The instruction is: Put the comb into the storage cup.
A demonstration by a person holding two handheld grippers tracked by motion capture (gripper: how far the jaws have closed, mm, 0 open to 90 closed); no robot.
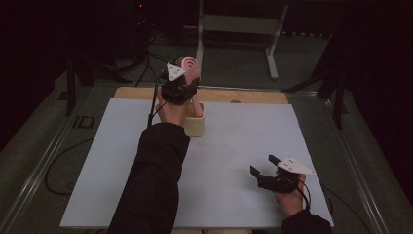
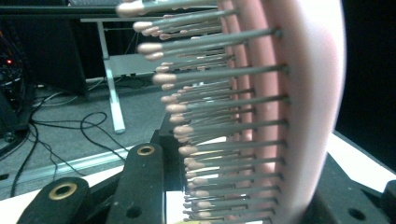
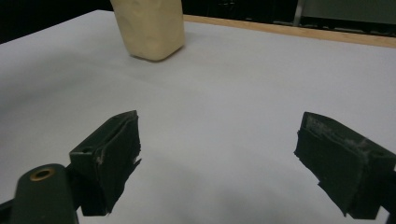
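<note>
Left gripper (image 1: 181,84) is clamped tight on the pink hairbrush (image 1: 189,68), holding it up above the cream holder (image 1: 196,123) at the far left-centre of the surface (image 1: 234,161). Brush head stands upright, its handle running down toward the holder's open top; whether the handle tip touches the holder can't be told. From the left gripper view the brush (image 2: 280,116) sits close in, rows of grey bristles with pale rounded tips sticking out to the left, the black jaws pressed against it low down. Over at the near right, the right gripper (image 1: 265,168) rests low over the white surface with its jaws spread wide, nothing between them. From the right gripper view the holder (image 3: 149,28) stands far off, well apart from it.
</note>
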